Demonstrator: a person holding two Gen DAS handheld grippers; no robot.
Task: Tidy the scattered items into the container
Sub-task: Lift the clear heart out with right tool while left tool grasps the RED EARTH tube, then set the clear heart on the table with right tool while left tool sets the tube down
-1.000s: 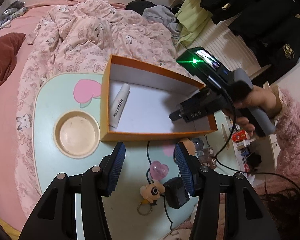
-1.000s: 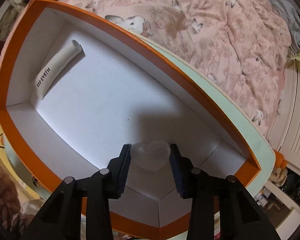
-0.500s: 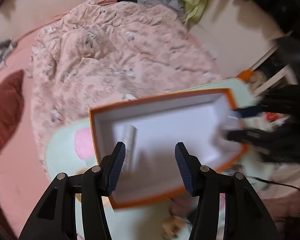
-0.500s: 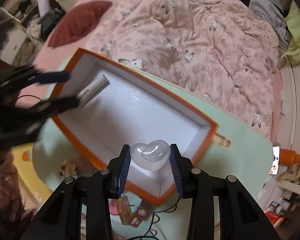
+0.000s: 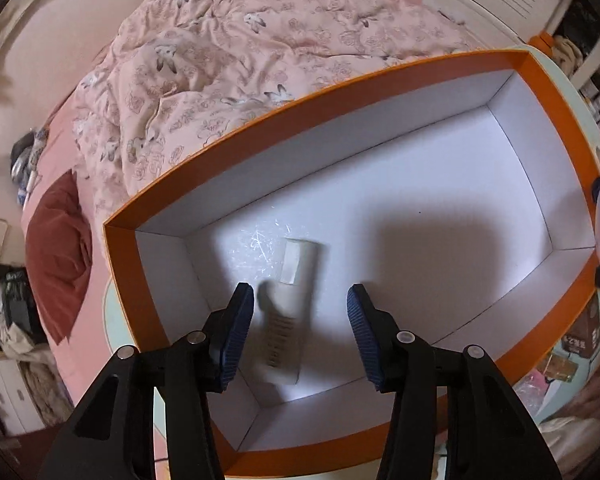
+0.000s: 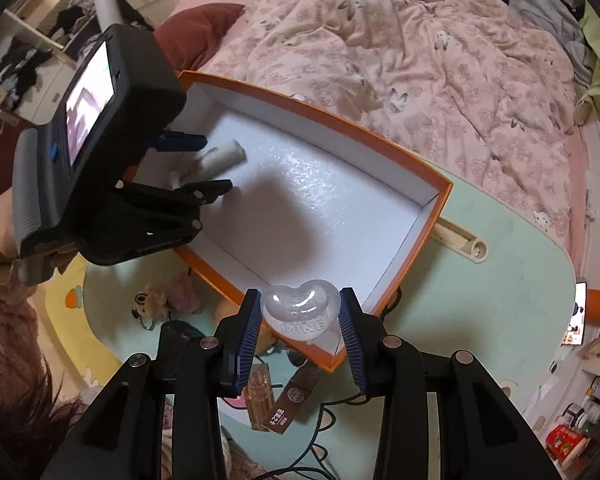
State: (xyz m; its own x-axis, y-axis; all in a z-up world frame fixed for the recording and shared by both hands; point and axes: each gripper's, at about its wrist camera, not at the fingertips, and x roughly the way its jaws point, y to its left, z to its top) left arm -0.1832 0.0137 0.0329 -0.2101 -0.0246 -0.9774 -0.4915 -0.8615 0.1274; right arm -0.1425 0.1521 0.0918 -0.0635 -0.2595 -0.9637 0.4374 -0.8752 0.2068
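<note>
An orange box (image 5: 340, 80) with a white inside stands on a pale green table; it also shows in the right wrist view (image 6: 412, 160). A white tube (image 5: 292, 304) lies in it, also seen in the right wrist view (image 6: 220, 160). My left gripper (image 5: 300, 336) is open, inside the box, its fingers on either side of the tube. In the right wrist view the left gripper (image 6: 196, 164) shows the same. My right gripper (image 6: 300, 320) is shut on a clear heart-shaped case (image 6: 300, 308), held above the box's near corner.
On the table by the box lie a small plush keychain (image 6: 152, 304), a pink item (image 6: 180, 292), a brown sachet (image 6: 292, 400), a small amber bottle (image 6: 258, 396) and black cables. A pink quilt (image 6: 420, 60) on a bed lies beyond the table.
My left gripper has moved from the table's front edge into the box, over the tube. My right gripper has lifted the heart case out of the box to its near corner.
</note>
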